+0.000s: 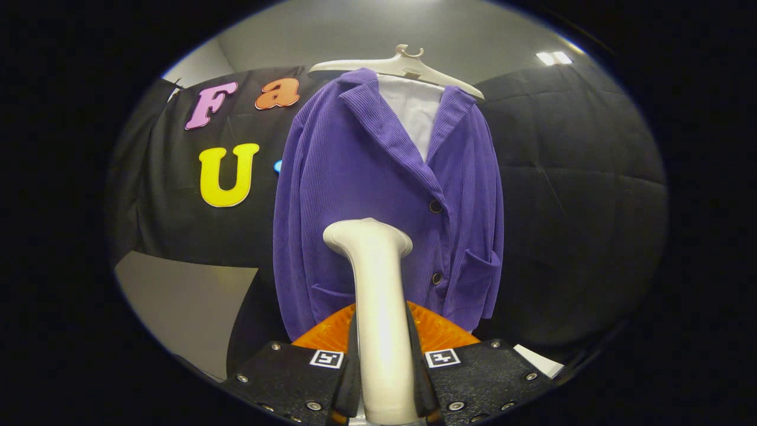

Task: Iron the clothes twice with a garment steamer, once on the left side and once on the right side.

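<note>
Gripper (383, 378) clamped on garment steamer (378, 307) handle, both fingers pressing its sides. Steamer head level with purple jacket (366, 195) lower front, just ahead of jacket, contact unclear. Jacket hangs on white hanger (402, 65). Stroke progress unreadable; both left and right passes likely remain.

Purple corduroy jacket (378, 195) hangs buttoned over a white shirt (414, 118) on a pale hanger (402, 64). The white garment steamer (375, 307) stands upright right in front of its lower half.
</note>
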`<state>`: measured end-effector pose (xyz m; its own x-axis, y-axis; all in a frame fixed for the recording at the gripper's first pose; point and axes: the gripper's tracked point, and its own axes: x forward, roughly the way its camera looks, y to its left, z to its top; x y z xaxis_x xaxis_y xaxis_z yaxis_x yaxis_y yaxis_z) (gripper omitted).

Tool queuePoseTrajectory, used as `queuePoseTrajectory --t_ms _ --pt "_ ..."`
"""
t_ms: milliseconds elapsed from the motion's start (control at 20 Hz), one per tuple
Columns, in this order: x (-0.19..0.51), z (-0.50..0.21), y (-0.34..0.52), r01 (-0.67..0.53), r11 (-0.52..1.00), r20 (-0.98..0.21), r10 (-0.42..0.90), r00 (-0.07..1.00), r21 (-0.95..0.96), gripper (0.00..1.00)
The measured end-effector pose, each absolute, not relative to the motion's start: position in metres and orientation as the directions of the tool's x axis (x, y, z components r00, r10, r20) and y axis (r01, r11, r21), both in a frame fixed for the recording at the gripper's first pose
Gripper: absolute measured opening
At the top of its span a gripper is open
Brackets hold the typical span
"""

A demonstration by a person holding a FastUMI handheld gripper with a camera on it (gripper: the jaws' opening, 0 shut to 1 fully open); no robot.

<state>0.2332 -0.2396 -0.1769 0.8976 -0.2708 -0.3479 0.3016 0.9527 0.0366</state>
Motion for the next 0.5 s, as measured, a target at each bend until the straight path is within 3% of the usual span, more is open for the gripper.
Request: queuePoseTrajectory --t_ms 500 --pt "0.219 -0.24 -0.237 0.309 0.948 -0.426 -0.249 0.87 0.078 0.36"
